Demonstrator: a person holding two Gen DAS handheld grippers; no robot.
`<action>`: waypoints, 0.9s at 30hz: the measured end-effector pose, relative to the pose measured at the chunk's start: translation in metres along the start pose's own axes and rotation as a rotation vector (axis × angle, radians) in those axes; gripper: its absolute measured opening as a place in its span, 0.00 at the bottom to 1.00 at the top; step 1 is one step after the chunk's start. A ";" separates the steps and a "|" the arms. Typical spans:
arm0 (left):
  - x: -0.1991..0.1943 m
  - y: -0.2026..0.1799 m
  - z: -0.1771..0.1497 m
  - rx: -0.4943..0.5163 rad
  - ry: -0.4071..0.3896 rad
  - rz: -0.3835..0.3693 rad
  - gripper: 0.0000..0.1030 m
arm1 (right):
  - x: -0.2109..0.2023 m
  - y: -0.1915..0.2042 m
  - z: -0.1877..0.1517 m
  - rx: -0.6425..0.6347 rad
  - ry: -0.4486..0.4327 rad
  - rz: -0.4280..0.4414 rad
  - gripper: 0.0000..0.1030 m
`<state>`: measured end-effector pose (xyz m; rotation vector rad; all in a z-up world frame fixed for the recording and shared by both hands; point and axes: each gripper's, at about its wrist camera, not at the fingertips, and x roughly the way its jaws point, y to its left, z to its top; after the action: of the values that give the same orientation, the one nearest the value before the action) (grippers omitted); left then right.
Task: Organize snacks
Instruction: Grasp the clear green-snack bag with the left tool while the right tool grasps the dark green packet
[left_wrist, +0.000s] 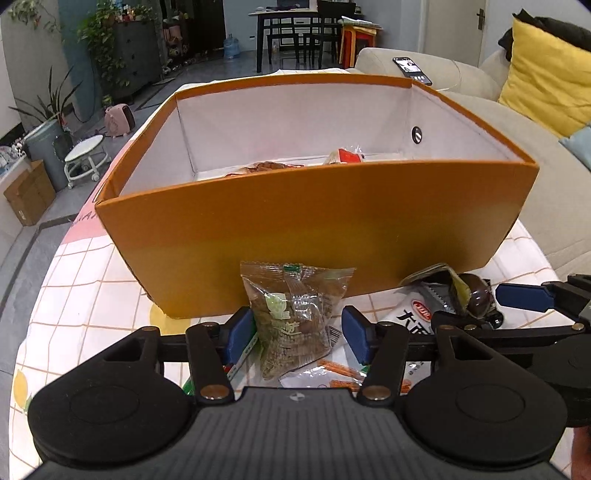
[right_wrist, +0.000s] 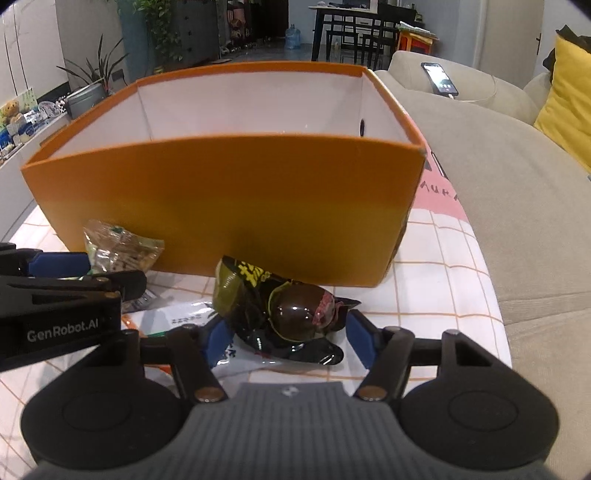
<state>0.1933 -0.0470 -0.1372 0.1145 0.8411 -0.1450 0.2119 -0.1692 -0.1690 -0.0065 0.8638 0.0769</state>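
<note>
Both grippers are low over the table, side by side, in front of the orange box (left_wrist: 314, 229). On the left gripper (left_wrist: 295, 334) the blue pads are spread, and a clear packet of brown snack (left_wrist: 291, 314) stands between them. The left pad looks close to the packet or touching it, while the right pad is apart from it, so the packet is not pinched. This packet leans near the front wall of the box, and its lower end lies on a white packet with orange sticks (left_wrist: 332, 376) printed on it.

On the right gripper (right_wrist: 286, 338) the jaws are also spread, one on each side of a dark shiny packet (right_wrist: 291, 317) with a round brown thing inside. I cannot tell if the pads touch it. The dark packet lies on the checked tablecloth (right_wrist: 443, 280), partly over the white packet, just beside the box.

Inside the box, which is white within, some snacks (left_wrist: 343, 157) already lie on the bottom near the front wall. Behind the table is a beige sofa (right_wrist: 517, 206) with a phone (right_wrist: 439, 79) on it and a yellow cushion (left_wrist: 546, 74).
</note>
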 end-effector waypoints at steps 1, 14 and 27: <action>0.001 -0.001 -0.001 0.003 0.001 0.008 0.58 | 0.002 0.001 0.000 -0.001 0.003 -0.001 0.60; -0.003 0.007 -0.002 -0.013 -0.007 -0.015 0.42 | 0.006 0.006 0.001 -0.040 0.006 -0.017 0.42; -0.042 0.006 -0.003 0.004 -0.032 -0.024 0.39 | -0.026 0.012 -0.001 -0.061 0.000 -0.008 0.39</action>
<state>0.1645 -0.0371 -0.1069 0.1055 0.8104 -0.1705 0.1934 -0.1587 -0.1498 -0.0672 0.8614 0.0959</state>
